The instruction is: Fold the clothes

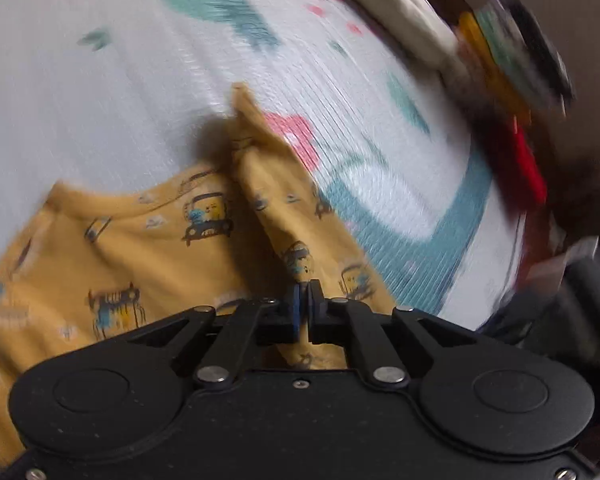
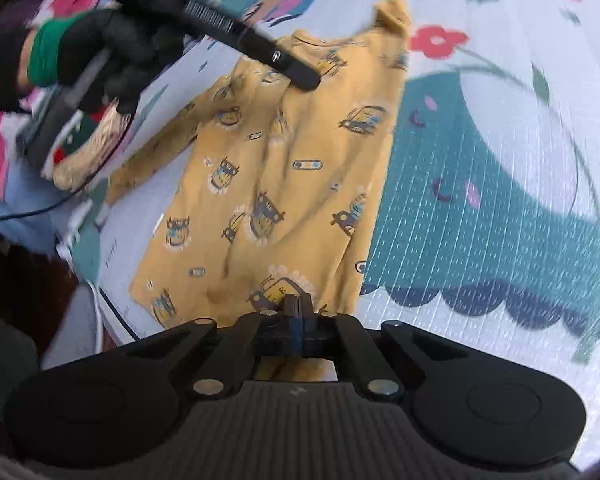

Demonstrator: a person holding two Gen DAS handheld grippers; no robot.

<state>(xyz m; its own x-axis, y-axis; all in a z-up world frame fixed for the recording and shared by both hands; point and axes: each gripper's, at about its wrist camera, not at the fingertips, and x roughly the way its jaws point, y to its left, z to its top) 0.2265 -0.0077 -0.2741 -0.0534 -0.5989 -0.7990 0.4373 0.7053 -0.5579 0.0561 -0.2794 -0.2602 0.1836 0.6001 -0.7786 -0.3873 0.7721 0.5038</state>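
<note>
A yellow shirt (image 2: 300, 168) printed with small cartoon cars lies spread on a white play mat (image 2: 499, 128) that bears teal shapes, red flowers and a large blue-green dinosaur figure. In the right wrist view the shirt fills the middle of the frame, its hem toward the bottom and its collar toward the top; one sleeve trails out to the left, while the other side is folded in over the body, its cuff poking up at the upper centre.

The right gripper (image 2: 298, 312), at the bottom centre of its own view, has its jaws closed on the hem edge of the shirt, with yellow cloth visible between and below the pads. The left gripper (image 1: 304, 300) is likewise closed, and in the left wrist view a raised ridge of the shirt (image 1: 140, 240) runs up from between its fingertips toward the centre of the frame; it appears pinched there. In the right wrist view the left gripper (image 2: 305, 78) reaches in from the upper left, its tip down on the shirt near the collar, held by a black-gloved hand (image 2: 112, 52) with a green cuff.

No containers can be made out. At the left edge of the right wrist view lies a blurred heap of pink, red and tan cloth (image 2: 80, 148) with a thin dark cable (image 2: 40, 210) trailing past it. In the upper right of the left wrist view, past the mat's edge, stand blurred yellow, red and dark objects (image 1: 515, 80) that cannot be identified.
</note>
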